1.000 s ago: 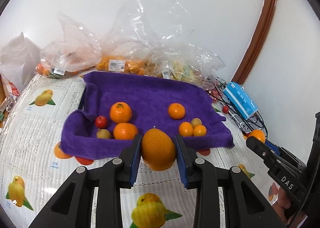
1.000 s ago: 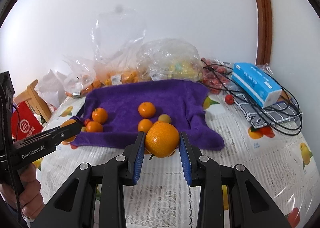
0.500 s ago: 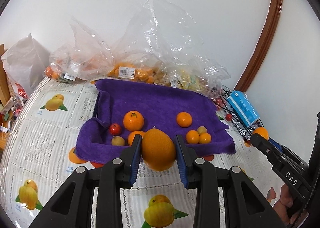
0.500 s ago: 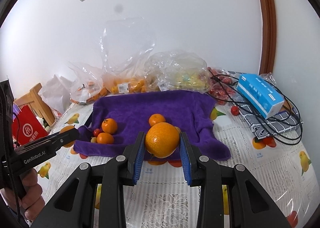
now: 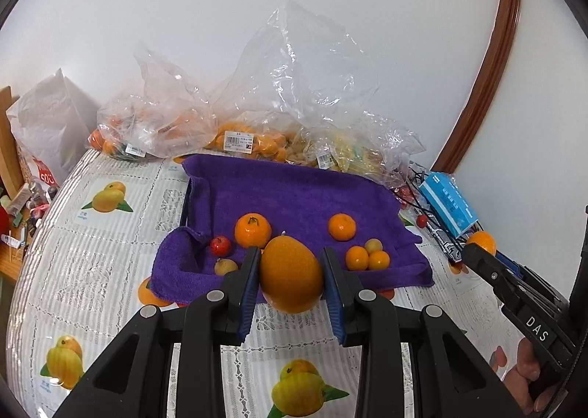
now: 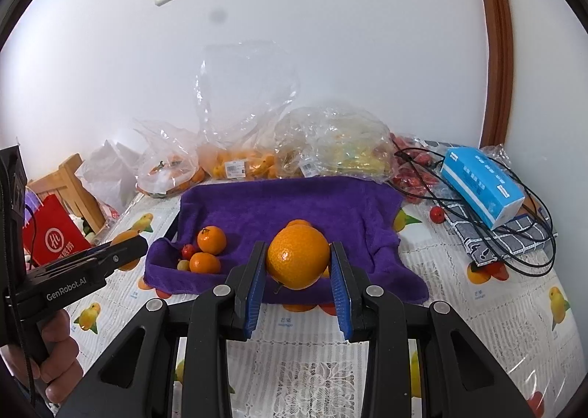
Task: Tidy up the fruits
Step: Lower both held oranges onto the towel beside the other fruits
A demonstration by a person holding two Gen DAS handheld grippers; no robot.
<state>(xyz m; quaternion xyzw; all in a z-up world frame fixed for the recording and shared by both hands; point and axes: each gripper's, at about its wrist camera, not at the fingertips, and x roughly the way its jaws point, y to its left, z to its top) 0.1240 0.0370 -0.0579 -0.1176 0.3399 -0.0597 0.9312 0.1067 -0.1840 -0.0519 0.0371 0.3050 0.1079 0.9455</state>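
My left gripper is shut on a large oval orange, held above the table in front of the purple towel. My right gripper is shut on a round orange, also held in front of the towel. On the towel's left lie a tangerine, a small red fruit and a small yellow-green fruit. On its right lie a tangerine and three small fruits. The right gripper also shows at the right of the left wrist view.
Clear plastic bags of fruit line the wall behind the towel. A blue tissue box lies on black cables at the right, with a loose cherry tomato nearby. A red bag and wooden chair stand at the left.
Both grippers have risen and pulled back from the towel, each still holding its orange; the towel and bags look farther away.
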